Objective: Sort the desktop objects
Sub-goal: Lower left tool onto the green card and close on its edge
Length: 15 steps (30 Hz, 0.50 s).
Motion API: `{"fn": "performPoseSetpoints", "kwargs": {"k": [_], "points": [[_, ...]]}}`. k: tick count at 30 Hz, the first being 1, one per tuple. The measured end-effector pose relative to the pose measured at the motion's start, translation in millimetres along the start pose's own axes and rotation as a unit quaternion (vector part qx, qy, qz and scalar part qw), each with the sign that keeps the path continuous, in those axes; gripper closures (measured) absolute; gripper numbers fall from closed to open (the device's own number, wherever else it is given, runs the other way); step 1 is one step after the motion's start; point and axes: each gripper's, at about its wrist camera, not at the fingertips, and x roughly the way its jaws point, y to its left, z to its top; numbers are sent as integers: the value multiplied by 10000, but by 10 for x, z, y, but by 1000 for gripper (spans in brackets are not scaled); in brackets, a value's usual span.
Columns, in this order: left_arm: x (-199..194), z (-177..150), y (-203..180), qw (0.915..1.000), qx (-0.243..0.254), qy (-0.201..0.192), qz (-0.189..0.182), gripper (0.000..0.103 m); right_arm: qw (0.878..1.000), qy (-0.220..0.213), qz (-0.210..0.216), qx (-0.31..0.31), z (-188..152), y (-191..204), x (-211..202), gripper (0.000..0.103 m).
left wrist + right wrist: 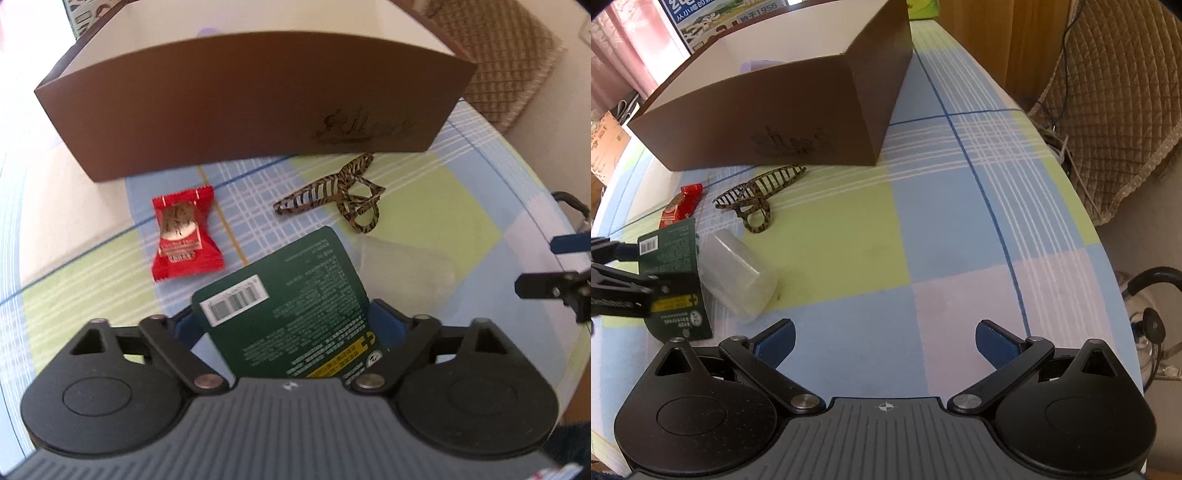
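Jaws, left gripper [284, 317]: clamped on green packet [291, 306], lower centre of frame, just above the table [960, 229]. Jaws, right gripper [884, 341]: wide, holding nothing. Brown box [236, 122]: open-topped, upper frame. Advice: lift the packet clear of the near wall, level, before releasing inside; avoid red sachet [184, 236] and hair claw [332, 195].

brown box [798, 110] blocks far side, checked cloth [960, 221] bare rightward

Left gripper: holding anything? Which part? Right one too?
The left gripper is shut on the green packet, pinching its lower side edges near the yellow label, barcode end forward. The right gripper is open and holds nothing.
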Motion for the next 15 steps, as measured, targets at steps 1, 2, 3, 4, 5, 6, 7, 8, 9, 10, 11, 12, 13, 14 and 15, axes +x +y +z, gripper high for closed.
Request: {"fn": "performPoseSetpoints", "kwargs": {"k": [1, 2, 3, 4, 5, 6, 7, 8, 9, 10, 11, 12, 13, 14, 15], "points": [[-20, 12, 43, 9999, 98, 8, -98, 19, 10000, 9, -11, 0, -2, -6, 1, 2], [-31, 15, 94, 9997, 195, 14, -115, 19, 10000, 16, -13, 0, -7, -13, -1, 2], [-27, 20, 132, 9996, 290, 31, -54, 19, 10000, 25, -9, 1, -14, -18, 0, 2], [-33, 28, 156, 9994, 324, 77, 20, 16, 10000, 36, -2, 2, -18, -21, 2, 2], [-40, 35, 197, 9995, 268, 131, 103, 15, 10000, 44, -1, 1, -22, -21, 6, 2], [-62, 39, 239, 9997, 107, 160, 173, 14, 10000, 53, -2, -1, -24, -21, 8, 2], [-85, 40, 266, 9997, -78, 169, 158, 12, 10000, 59, -2, -1, -29, -19, 10, 2], [-119, 29, 285, 9995, -263, 165, 71, 10, 10000, 63, -3, 1, -29, -15, 15, 2], [-153, 11, 286, 9988, -462, 149, 16, 4, 10000, 65, -3, 3, -29, -16, 15, 2], [-167, -15, 258, 9978, -637, 165, 41, 1, 10000, 64, -7, 10, -29, -17, 15, 2], [-175, -42, 210, 9970, -754, 183, 20, 1, 10000, 66, -12, 17, -25, -20, 16, 2], [-174, -68, 169, 9963, -838, 189, -88, 1, 10000, 66, -20, 21, -22, -22, 16, 2], [-161, -87, 147, 9952, -943, 200, -186, 1, 10000, 66, -32, 19, -19, -24, 15, 2], [-157, -97, 147, 9933, -1106, 211, -256, 1, 10000, 67, -40, 9, -15, -27, 16, 2], [-141, -96, 168, 9908, -1303, 191, -309, 2, 10000, 65, -47, -3, -15, -28, 15, 2]]}}
